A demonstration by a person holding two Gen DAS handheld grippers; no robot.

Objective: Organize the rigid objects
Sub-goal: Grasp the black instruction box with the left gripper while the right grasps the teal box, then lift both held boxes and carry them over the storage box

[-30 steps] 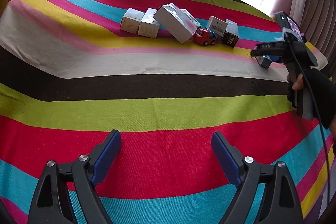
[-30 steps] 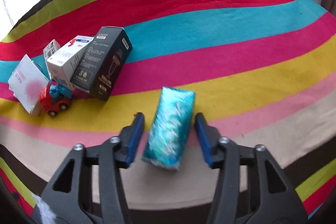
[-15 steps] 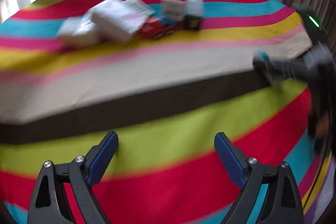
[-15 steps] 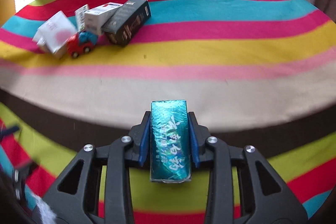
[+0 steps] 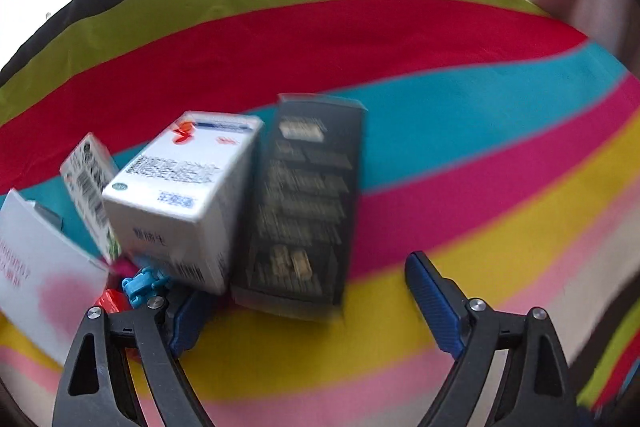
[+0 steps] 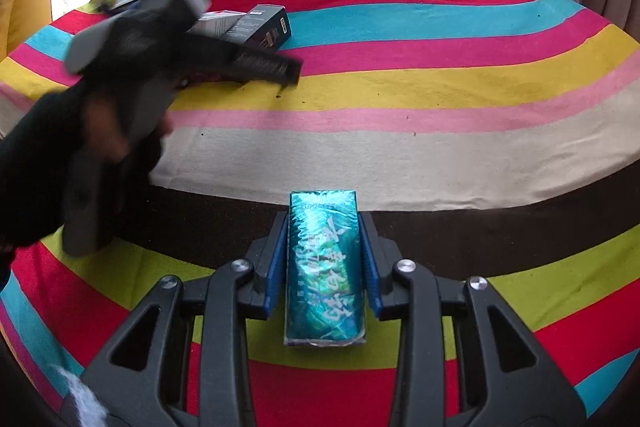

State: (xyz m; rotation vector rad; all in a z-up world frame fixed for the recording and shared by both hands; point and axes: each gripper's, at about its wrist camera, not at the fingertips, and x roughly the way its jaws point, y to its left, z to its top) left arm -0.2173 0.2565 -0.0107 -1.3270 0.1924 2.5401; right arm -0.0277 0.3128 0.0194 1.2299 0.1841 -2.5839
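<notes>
Striped tablecloth (image 6: 400, 147) matt woven cloth; teal box (image 6: 323, 267) glossy foil; black box (image 5: 304, 203) matt card.

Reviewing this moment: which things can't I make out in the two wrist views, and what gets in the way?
- Left wrist view: print on the black box and white box is unreadable, smeared by motion blur.
- Left wrist view: the toy car is mostly hidden behind the white box and the left gripper.
- Right wrist view: the blurred left gripper and gloved hand cover most of the box cluster.

Blown-out window backlight, motion blur
</notes>
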